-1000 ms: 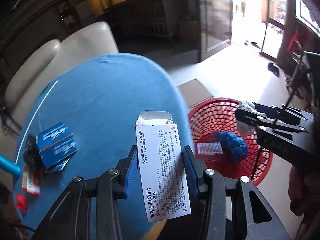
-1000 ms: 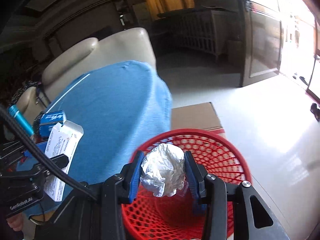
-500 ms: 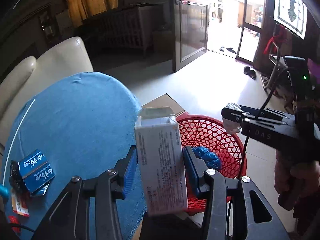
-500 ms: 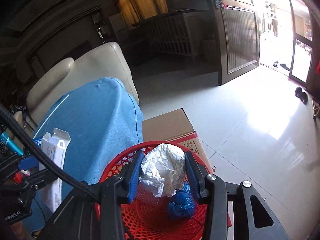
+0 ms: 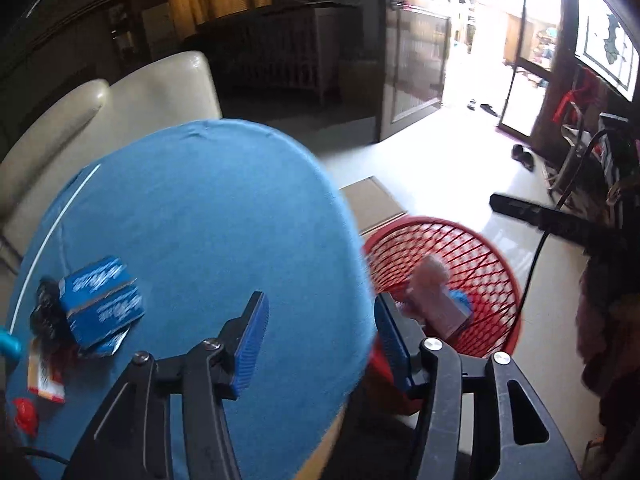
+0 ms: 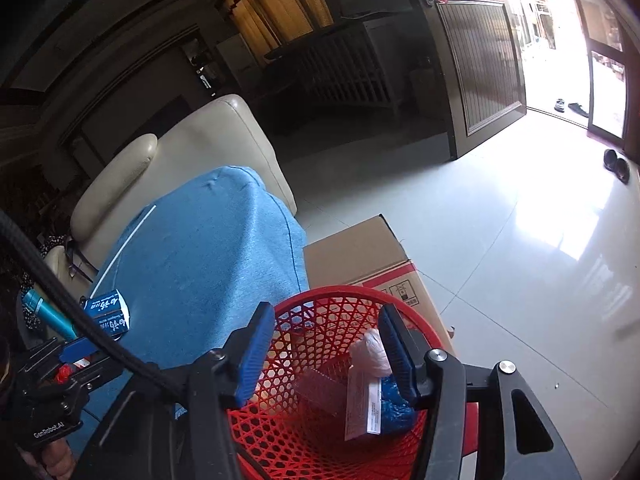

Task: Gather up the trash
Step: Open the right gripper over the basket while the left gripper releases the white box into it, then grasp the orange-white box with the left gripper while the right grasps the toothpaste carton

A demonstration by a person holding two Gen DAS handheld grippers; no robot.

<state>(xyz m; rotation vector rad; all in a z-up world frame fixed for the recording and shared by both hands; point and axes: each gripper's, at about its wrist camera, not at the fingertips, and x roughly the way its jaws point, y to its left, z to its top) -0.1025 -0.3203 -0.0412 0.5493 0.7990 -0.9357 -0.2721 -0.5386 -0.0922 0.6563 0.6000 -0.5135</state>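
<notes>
While both jaws open, trash [image 6: 368, 404] lies in basket [image 6: 332, 296].

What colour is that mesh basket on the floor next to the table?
Red. The basket shows best in the right wrist view, with its open lattice wall.

Cream leather sofa [image 6: 188, 160] behind blue-clothed table [image 5: 192, 216]; cardboard box [image 6: 360, 256] on pale tiled floor [image 6: 520, 232]; dark wooden door [image 6: 480, 60] open; yellow curtains [image 6: 276, 4].
</notes>
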